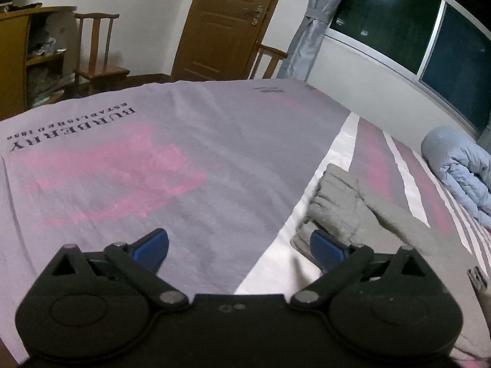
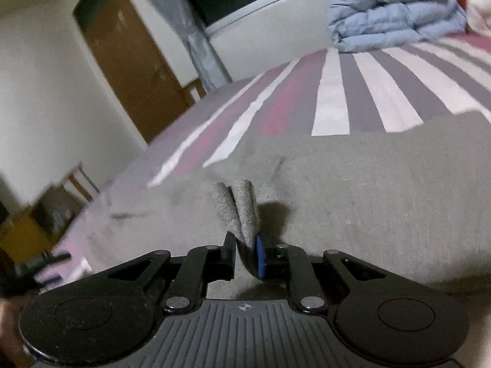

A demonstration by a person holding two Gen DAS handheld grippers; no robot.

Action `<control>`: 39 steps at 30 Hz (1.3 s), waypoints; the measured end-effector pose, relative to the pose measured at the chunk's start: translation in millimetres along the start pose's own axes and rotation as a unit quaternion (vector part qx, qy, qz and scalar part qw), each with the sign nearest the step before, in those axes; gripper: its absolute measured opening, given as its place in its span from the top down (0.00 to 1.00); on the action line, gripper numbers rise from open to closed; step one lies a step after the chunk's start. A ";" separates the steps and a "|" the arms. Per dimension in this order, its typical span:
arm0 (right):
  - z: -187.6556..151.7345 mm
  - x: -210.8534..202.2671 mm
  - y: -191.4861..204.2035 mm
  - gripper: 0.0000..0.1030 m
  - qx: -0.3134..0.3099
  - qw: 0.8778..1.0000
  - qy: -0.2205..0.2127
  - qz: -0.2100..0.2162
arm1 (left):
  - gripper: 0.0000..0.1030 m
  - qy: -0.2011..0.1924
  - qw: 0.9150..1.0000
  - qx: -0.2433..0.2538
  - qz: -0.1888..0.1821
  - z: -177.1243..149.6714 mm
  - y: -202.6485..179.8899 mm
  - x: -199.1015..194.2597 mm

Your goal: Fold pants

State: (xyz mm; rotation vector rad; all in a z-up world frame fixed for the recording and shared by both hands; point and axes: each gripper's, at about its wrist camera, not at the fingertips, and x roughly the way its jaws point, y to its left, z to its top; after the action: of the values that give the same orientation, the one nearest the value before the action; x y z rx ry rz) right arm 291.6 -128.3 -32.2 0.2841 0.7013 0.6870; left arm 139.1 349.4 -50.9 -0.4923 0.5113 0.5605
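Bedroom in home. Big bed (image 1: 184, 141) with striped sheet, folded blue quilt (image 2: 396, 12), wooden door (image 1: 227, 21), wooden chair (image 1: 98, 52), curtain (image 1: 319, 24), dark window (image 1: 399, 21).

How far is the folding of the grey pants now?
Partly done: the grey pants lie spread on the striped bed sheet. In hand: the right gripper has a fabric fold between its jaws. The left gripper is open, empty. Final folds remain.

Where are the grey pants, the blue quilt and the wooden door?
grey pants (image 2: 353, 190): right wrist view, flat middle.
blue quilt (image 2: 396, 15): right wrist view, top folds.
wooden door (image 1: 227, 21): left wrist view, centre panel.
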 end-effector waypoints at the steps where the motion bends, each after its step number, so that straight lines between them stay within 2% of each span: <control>1: -2.6 -0.7 9.6 0.70 -0.024 1.000 0.007 0.015 | 0.10 0.000 1.000 0.000 -0.003 -1.4 -0.4 -0.9; 3: -9.8 -11.5 25.1 0.70 -0.063 0.995 0.015 0.080 | 0.10 0.002 1.000 0.005 -0.010 -2.4 -3.1 -0.5; 5: -13.8 -20.7 31.4 0.70 -0.077 0.993 0.005 0.086 | 0.09 0.004 1.000 0.012 -0.012 -3.3 -6.9 0.3; 7: -9.4 -26.4 25.0 0.70 -0.050 0.996 -0.026 0.063 | 0.09 0.006 1.000 0.010 -0.015 -4.2 -8.8 0.1; 9: -1.7 -21.1 17.0 0.70 -0.034 0.998 -0.045 -0.009 | 0.09 0.008 1.000 0.008 -0.019 -4.8 -11.3 0.0; 11: -1.6 -7.1 9.9 0.70 -0.009 0.998 -0.030 -0.062 | 0.09 0.011 1.000 0.010 -0.023 -7.0 -16.8 0.2; 12: -3.1 4.2 6.5 0.70 0.001 0.997 -0.001 -0.074 | 0.09 0.014 1.000 0.008 -0.027 -8.3 -19.4 0.5; 13: -7.4 13.7 3.4 0.70 0.016 0.998 0.030 -0.049 | 0.09 0.015 0.999 0.007 -0.030 -9.8 -22.3 0.3; 15: -12.5 18.1 9.9 0.70 0.020 0.998 0.052 0.027 | 0.09 0.018 0.999 0.006 -0.040 -13.6 -29.4 0.6; 17: -12.9 10.1 16.6 0.70 -0.001 0.999 0.044 0.025 | 0.08 0.021 0.999 0.016 -0.045 -18.4 -37.6 2.1; 18: -10.9 3.7 12.8 0.70 0.008 0.999 0.030 0.024 | 0.08 0.023 0.998 0.024 -0.045 -20.9 -41.7 3.1; 20: -4.7 -12.5 4.1 0.70 0.020 1.000 -0.007 -0.015 | 0.08 0.024 0.998 0.043 -0.045 -23.4 -47.9 3.8; 22: -3.3 -35.0 -4.0 0.70 0.014 0.996 -0.050 -0.078 | 0.08 0.022 0.997 0.060 -0.049 -24.2 -51.7 3.9; 24: -5.5 -59.8 -15.6 0.70 0.014 0.984 -0.088 -0.155 | 0.08 0.024 0.996 0.071 -0.051 -24.5 -54.5 5.3; 26: -14.5 -78.7 -34.9 0.69 0.042 0.966 -0.119 -0.226 | 0.07 0.025 0.996 0.068 -0.051 -24.2 -56.5 8.4; 27: -18.5 -76.4 -46.0 0.69 0.062 0.964 -0.103 -0.237 | 0.07 0.026 0.996 0.065 -0.052 -23.3 -58.1 10.3; 28: -21.1 -63.9 -59.0 0.69 0.080 0.970 -0.049 -0.224 | 0.07 0.027 0.996 0.064 -0.052 -23.2 -59.5 11.3; 29: -21.2 -58.2 -63.8 0.69 0.075 0.973 -0.028 -0.216 | 0.07 0.027 0.996 0.066 -0.053 -23.2 -61.2 11.8; 31: -6.8 -59.8 -63.4 0.69 0.064 0.974 -0.050 -0.212 | 0.07 0.028 0.995 0.073 -0.056 -23.3 -63.7 11.5; 33: 15.8 -59.0 -72.5 0.69 0.086 0.970 -0.080 -0.212 | 0.07 0.031 0.995 0.082 -0.057 -24.0 -65.6 11.9; 36: 52.9 -40.3 -93.6 0.68 0.098 0.966 -0.084 -0.225 | 0.06 0.036 0.994 0.084 -0.055 -23.6 -66.6 14.5; 37: 60.0 -27.8 -104.5 0.64 0.102 0.966 -0.054 -0.231 | 0.06 0.037 0.994 0.082 -0.054 -23.3 -66.7 15.0; 38: 61.9 -11.2 -120.9 0.51 0.126 0.967 0.006 -0.220 | 0.06 0.039 0.995 0.080 -0.054 -22.6 -67.1 15.8; 39: 59.9 -15.3 -129.5 0.49 0.131 0.970 0.017 -0.205 | 0.06 0.042 0.995 0.076 -0.054 -21.6 -67.1 16.1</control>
State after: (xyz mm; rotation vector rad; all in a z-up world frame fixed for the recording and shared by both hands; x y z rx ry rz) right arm 385.9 -236.2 -39.7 0.3571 0.8537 0.2039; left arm 184.7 293.6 -56.8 -0.3960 0.5989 0.3954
